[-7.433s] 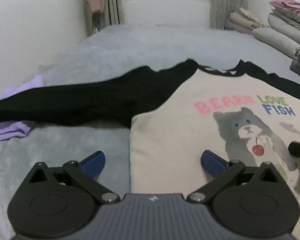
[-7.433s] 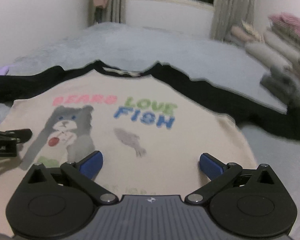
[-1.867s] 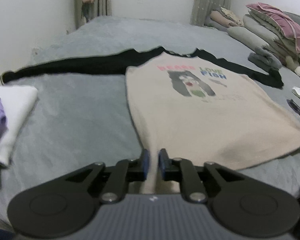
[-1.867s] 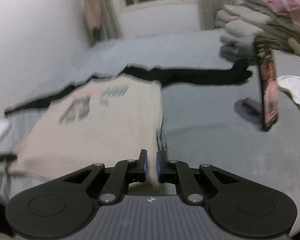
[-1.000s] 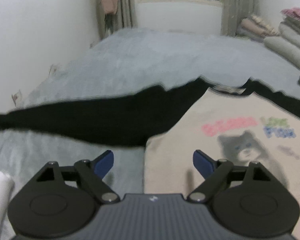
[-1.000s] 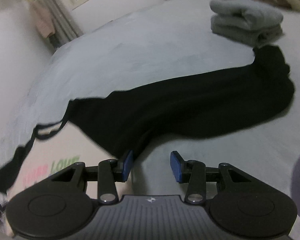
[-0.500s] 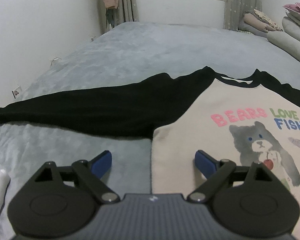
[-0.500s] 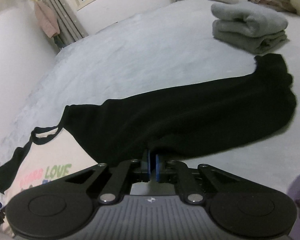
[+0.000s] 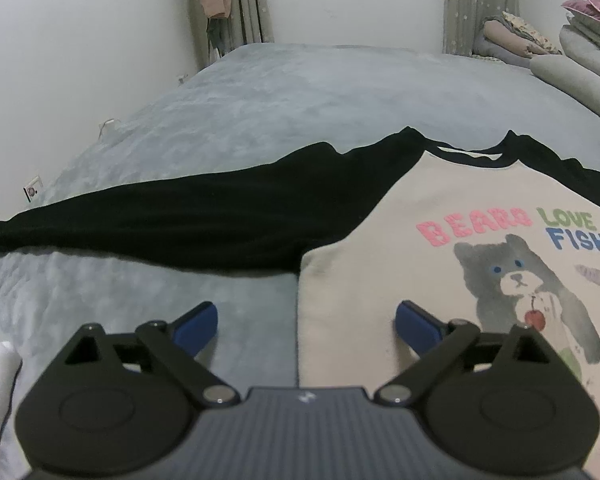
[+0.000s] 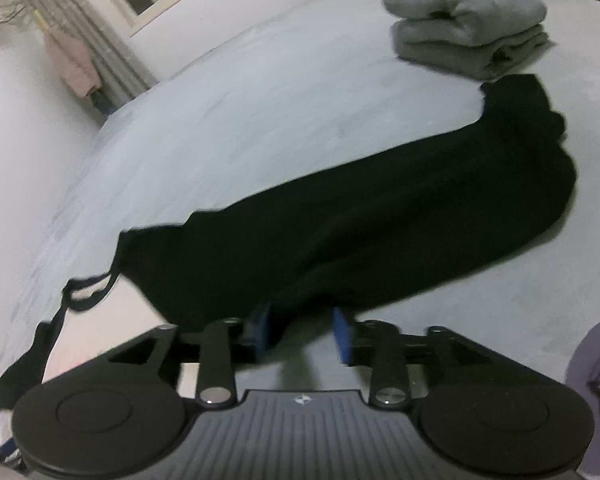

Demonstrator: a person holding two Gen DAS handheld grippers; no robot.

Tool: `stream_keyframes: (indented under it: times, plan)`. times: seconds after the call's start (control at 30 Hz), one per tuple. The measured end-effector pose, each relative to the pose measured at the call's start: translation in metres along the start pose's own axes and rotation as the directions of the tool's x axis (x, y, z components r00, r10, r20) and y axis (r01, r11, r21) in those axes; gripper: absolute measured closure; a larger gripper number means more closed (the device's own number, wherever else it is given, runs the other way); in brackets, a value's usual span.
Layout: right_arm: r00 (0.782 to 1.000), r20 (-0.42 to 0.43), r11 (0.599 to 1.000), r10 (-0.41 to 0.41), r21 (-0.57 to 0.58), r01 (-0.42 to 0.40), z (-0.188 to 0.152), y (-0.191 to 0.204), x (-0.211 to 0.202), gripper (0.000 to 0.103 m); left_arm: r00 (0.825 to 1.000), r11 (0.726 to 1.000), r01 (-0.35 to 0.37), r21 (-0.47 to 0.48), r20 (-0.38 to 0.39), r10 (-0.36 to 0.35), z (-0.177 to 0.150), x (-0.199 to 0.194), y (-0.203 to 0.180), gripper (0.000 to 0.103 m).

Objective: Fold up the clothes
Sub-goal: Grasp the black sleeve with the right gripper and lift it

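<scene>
Sweatshirt (image 9: 440, 272) lies flat on the grey bed (image 9: 300, 92). Left gripper (image 9: 306, 320) hovers spread wide over its side seam; bear print at 3 o'clock. Only the right view shows the right gripper (image 10: 302, 334), parted, straddling the black sleeve (image 10: 380, 220), folded grey clothes (image 10: 468, 28) at 1 o'clock.

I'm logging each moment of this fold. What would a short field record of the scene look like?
garment: raglan shirt, flat on the bed, print up
left sleeve: black sleeve spread out sideways
right sleeve: black right sleeve spread out, near folded grey cloth
left gripper: open over the shirt's side edge
right gripper: open at the sleeve's near edge
</scene>
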State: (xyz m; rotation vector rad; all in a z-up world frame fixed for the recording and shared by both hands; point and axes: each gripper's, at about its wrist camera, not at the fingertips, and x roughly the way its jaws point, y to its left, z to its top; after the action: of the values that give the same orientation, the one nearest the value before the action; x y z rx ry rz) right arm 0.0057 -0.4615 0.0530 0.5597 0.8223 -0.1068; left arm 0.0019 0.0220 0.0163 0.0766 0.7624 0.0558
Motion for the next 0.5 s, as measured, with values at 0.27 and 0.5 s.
stream_keyframes:
  times: [0.27, 0.5]
  plan:
    - [0.998, 0.064, 0.990, -0.021, 0.138, 0.012, 0.010, -0.022, -0.001, 0.063, 1.000, 1.000, 0.009, -0.001, -0.004, -0.009, 0.000, 0.001, 0.000, 0.006]
    - [0.995, 0.089, 0.985, -0.049, 0.170, 0.034, 0.013, -0.024, -0.006, 0.063, 1.000, 1.000, 0.012, 0.001, -0.005, -0.012, -0.001, -0.001, 0.000, 0.005]
